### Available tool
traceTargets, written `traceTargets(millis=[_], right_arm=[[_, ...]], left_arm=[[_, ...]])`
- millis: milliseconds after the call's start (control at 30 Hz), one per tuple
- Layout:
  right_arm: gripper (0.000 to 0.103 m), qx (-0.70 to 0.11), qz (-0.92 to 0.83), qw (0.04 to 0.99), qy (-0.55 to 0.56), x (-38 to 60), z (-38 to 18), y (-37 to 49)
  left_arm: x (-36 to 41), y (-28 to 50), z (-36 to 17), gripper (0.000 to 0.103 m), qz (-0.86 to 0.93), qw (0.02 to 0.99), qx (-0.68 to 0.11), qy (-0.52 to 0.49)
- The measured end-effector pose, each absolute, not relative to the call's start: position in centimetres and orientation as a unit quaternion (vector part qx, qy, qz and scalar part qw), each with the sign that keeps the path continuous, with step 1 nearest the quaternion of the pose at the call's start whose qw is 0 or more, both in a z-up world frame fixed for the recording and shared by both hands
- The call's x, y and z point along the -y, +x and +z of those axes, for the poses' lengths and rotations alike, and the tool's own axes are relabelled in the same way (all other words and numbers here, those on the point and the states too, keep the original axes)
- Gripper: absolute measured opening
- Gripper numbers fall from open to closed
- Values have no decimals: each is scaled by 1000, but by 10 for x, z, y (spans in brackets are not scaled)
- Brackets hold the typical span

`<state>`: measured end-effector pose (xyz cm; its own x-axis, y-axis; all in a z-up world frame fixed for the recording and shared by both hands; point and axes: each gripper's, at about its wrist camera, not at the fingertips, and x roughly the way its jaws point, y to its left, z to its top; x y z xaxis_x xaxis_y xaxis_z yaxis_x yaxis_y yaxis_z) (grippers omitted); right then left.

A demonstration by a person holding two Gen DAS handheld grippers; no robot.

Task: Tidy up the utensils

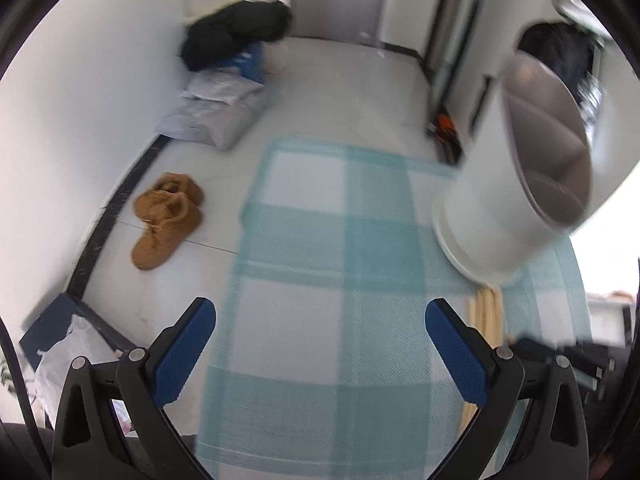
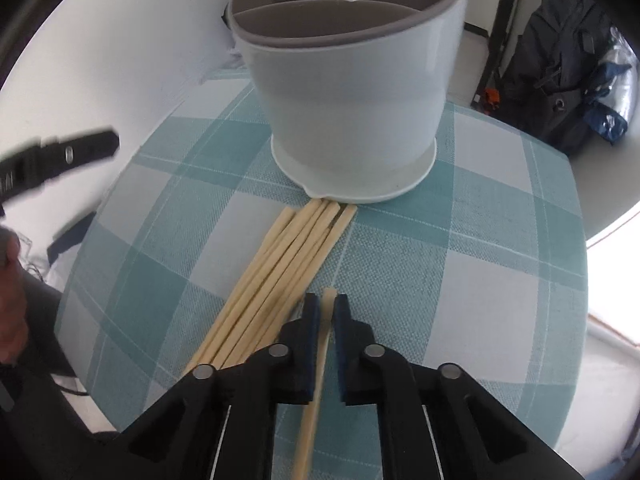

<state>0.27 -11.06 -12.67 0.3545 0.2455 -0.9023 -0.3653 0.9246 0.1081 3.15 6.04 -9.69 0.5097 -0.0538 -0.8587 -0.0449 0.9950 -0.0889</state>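
Right tongs (image 2: 326, 310) pinch one chopstick (image 2: 325, 322), which runs along my fingers and points ahead at the white holder (image 2: 352, 120). That holder stands straight in front on the checked worktop (image 2: 500, 240), its base touching the chopstick pile (image 2: 280, 272) just left. Left tongs (image 1: 320, 344) hang wide open and empty, tilted down, farther off.

We see a white utensil holder (image 2: 352, 92) with a grey inner liner split into compartments, standing upright on the checked worktop (image 2: 480, 264). A bundle of pale wooden chopsticks (image 2: 280, 276) lies flat just before the holder, tips touching its base. One single chopstick (image 2: 326, 320) sits apart, right of the bundle.
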Motion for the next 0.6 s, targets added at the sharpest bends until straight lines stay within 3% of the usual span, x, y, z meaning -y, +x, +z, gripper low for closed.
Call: traceTargets(millis=[333, 600], right_arm=[[6, -438, 165, 856, 219, 230, -89, 3], [6, -388, 160, 849, 320, 278, -79, 7]], left_arm=[[7, 19, -125, 102, -81, 836, -540, 53], [10, 22, -129, 102, -63, 827, -556, 55]])
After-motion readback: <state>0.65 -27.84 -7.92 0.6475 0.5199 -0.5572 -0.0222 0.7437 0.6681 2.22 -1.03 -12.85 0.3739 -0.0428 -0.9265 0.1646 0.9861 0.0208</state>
